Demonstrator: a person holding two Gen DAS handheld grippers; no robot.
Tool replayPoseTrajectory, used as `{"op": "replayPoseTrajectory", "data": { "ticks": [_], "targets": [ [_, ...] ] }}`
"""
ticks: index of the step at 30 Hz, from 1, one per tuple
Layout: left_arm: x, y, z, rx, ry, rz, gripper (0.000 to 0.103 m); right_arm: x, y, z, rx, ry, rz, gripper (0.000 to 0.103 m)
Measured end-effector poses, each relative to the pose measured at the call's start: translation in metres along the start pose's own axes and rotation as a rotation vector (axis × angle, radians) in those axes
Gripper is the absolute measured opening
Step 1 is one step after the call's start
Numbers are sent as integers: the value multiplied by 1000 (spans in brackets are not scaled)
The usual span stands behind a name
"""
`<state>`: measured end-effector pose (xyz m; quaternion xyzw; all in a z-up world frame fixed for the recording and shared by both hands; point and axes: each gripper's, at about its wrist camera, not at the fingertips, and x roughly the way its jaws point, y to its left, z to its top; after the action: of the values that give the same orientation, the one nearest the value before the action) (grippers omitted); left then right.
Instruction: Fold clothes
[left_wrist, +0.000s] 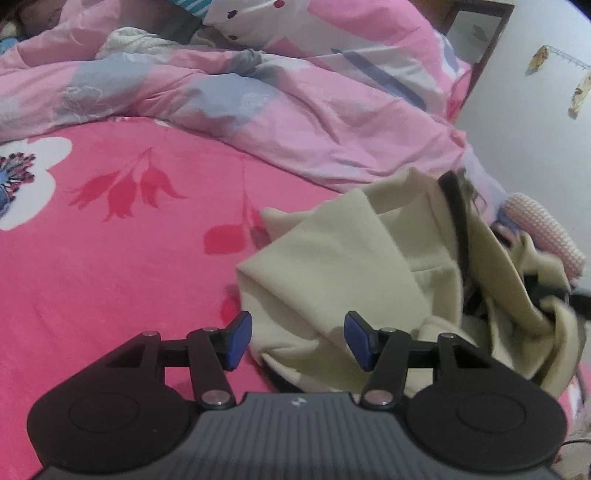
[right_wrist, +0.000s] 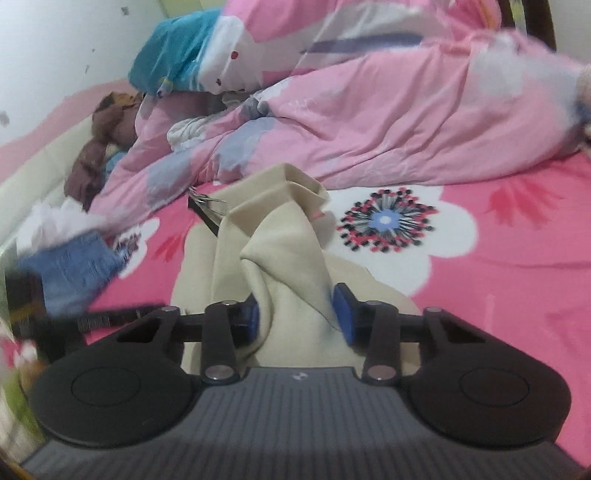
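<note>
A crumpled cream garment (left_wrist: 354, 266) with black trim lies on the pink flowered bed sheet (left_wrist: 110, 258), at the right of the left wrist view. My left gripper (left_wrist: 298, 341) is open, its blue pads (left_wrist: 238, 339) on either side of the garment's near folded edge, not closed on it. In the right wrist view the same cream garment (right_wrist: 273, 254) rises in a bunched fold between the blue pads (right_wrist: 341, 314) of my right gripper (right_wrist: 295, 314). The jaws stand apart with cloth filling the gap. A black strap with a metal clip (right_wrist: 207, 210) lies at the garment's far left.
A rumpled pink quilt (left_wrist: 277, 96) lies across the far side of the bed. A blue pillow (right_wrist: 173, 51) and a brown plush toy (right_wrist: 107, 133) sit at the back left. Blue denim (right_wrist: 70, 266) lies at the left. A white wall (left_wrist: 535, 129) stands at the right.
</note>
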<state>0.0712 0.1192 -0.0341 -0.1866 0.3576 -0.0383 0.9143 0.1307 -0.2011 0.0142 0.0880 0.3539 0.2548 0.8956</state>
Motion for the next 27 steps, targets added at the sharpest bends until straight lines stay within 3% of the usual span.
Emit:
{"op": "replayPoseTrajectory", "data": {
  "ticks": [8,14,20,27],
  "targets": [
    [-22,-16,-7,33,-25,-81,78,-38,22,-82,-5,-11,-106,28],
    [-30,-39,-11,112,-42,-116,80,-63,35,-140,15,-19,-193,28],
    [-32,-43,-11,115,-57,-150,80,-83,29,-150,59,-14,-238,27],
    [-16,-40,1,56,-29,-238,80,-105,47,-127,3,-106,-214,34]
  ]
}}
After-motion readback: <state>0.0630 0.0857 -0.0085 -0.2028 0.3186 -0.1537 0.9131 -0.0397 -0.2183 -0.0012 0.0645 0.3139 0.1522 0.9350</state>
